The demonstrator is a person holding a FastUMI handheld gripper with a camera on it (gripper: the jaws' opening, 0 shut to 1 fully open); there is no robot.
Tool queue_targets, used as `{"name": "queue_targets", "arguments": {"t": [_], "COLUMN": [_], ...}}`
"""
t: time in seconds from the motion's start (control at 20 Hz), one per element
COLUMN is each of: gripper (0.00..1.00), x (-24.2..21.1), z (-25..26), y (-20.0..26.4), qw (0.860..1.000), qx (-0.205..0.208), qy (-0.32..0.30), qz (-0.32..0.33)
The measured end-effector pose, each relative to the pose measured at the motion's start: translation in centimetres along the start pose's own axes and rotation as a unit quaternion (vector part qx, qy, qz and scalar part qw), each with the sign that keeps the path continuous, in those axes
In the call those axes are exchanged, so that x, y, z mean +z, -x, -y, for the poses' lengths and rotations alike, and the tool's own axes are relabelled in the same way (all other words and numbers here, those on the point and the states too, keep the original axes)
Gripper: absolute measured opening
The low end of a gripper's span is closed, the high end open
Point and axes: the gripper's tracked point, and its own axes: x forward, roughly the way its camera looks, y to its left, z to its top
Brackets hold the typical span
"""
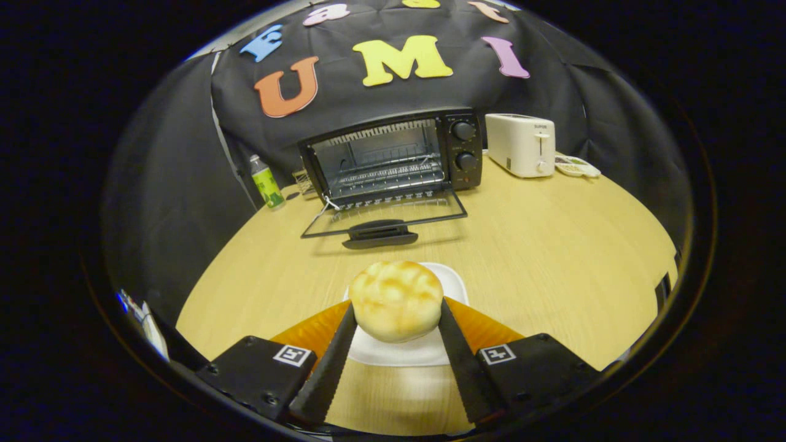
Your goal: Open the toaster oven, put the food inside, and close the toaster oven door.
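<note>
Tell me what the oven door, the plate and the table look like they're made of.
Oven door: clear glass in a dark frame, since the tabletop shows through.
Plate: glossy white, likely ceramic or plastic.
Table: pale wood-grain, possibly laminate.
The tongs press the bun from both sides above the plate.

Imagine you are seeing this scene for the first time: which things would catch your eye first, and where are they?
The golden bun stands out first, gripped between the gripper fingers above a white plate. Beyond it, the toaster oven sits on the wooden table with its door folded down open, a white toaster beside it.
</note>
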Motion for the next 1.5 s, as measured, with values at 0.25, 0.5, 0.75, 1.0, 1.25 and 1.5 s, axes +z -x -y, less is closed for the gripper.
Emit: {"name": "queue_targets", "arguments": {"t": [0.25,0.5,0.75,1.0,1.25,1.5], "gripper": [0.85,0.85,0.84,0.84,0.84,0.84], "x": [3.8,7.8,11.7,13.8,14.9,16.0], "z": [-2.4,-3.0,-2.1,-1.4,-3.0,-3.9], "y": [0.4,-0.1,-1.3,-4.4,-8.1,-13.0], "qw": [0.998,0.988,0.969,0.937,0.916,0.908], "qx": [0.034,0.065,0.088,0.118,0.162,0.170], "qy": [-0.054,-0.135,-0.227,-0.325,-0.363,-0.383], "qz": [0.015,0.025,0.047,0.056,0.050,0.024]}}
